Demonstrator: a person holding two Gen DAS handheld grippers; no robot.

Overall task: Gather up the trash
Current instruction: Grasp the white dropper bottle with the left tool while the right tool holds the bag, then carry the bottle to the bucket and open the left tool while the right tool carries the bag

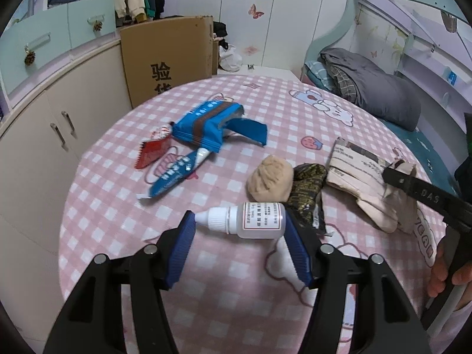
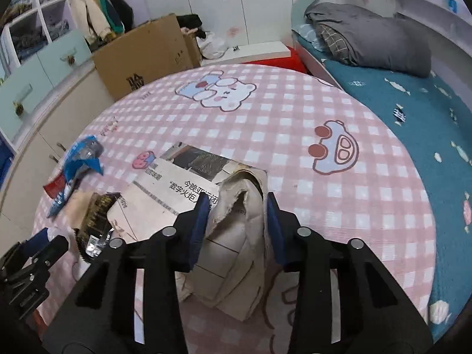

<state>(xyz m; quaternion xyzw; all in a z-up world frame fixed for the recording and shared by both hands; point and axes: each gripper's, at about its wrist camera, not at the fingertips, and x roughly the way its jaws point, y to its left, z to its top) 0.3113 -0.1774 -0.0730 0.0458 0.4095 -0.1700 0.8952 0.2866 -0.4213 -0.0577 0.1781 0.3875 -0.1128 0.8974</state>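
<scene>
Two hand-held grippers work over a round table (image 1: 97, 206) draped in a pink checked cloth. The left gripper (image 1: 240, 221) clasps a small white dropper bottle (image 1: 244, 219) lying on its side, blue pads (image 1: 184, 244) pressing its nozzle tip and base. Beside it sit a beige crumpled wad (image 1: 270, 181) and a black-and-gold wrapper (image 1: 306, 188); farther back lie a blue snack packet (image 1: 206, 126), a blue torn wrapper strip (image 1: 174, 177) and a red wrapper (image 1: 152, 152). The right gripper (image 2: 236, 203) straddles a raised fold of crumpled newspaper (image 2: 233, 236), which fills the gap between its jaws; whether the pads (image 2: 199, 227) actually pinch the paper cannot be told. A person's hand (image 1: 445, 268) steadies that tool's handle. Behind the table stands a cardboard box (image 1: 171, 56).
</scene>
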